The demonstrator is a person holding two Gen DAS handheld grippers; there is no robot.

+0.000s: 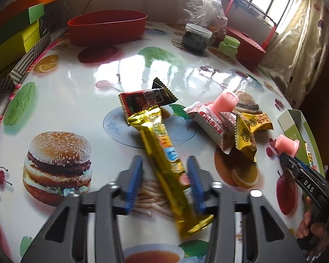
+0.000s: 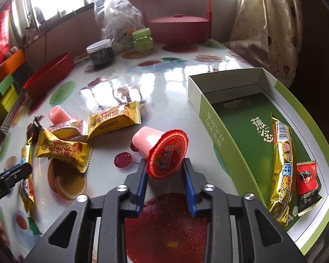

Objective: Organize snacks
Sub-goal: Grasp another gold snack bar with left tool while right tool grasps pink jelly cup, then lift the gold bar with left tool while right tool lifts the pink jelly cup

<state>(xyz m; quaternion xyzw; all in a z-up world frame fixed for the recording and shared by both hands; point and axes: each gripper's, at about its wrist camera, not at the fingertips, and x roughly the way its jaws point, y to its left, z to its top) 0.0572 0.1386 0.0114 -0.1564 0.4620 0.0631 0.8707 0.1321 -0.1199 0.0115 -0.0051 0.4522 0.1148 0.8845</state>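
My left gripper [image 1: 165,164] is open, its blue fingers on either side of a long gold snack bar [image 1: 164,153] lying on the table; the right finger touches it. My right gripper [image 2: 165,164] is shut on the red lid rim of a pink jelly cup [image 2: 162,151], held just above the table; it also shows in the left wrist view [image 1: 285,145]. A second jelly cup [image 2: 58,114], two yellow peanut candy packs [image 2: 114,119] [image 2: 63,151] and a white and red candy bar [image 1: 210,125] lie in a pile. A dark red sachet [image 1: 145,99] lies beyond the gold bar.
A green and white open box [image 2: 236,135] at the right holds another gold bar [image 2: 283,171] and a red sachet [image 2: 307,184]. A red oval tub [image 1: 107,27], a dark jar [image 1: 196,38], a green jar [image 1: 229,45], a plastic bag [image 1: 202,6] and a red basket [image 2: 178,27] stand at the back.
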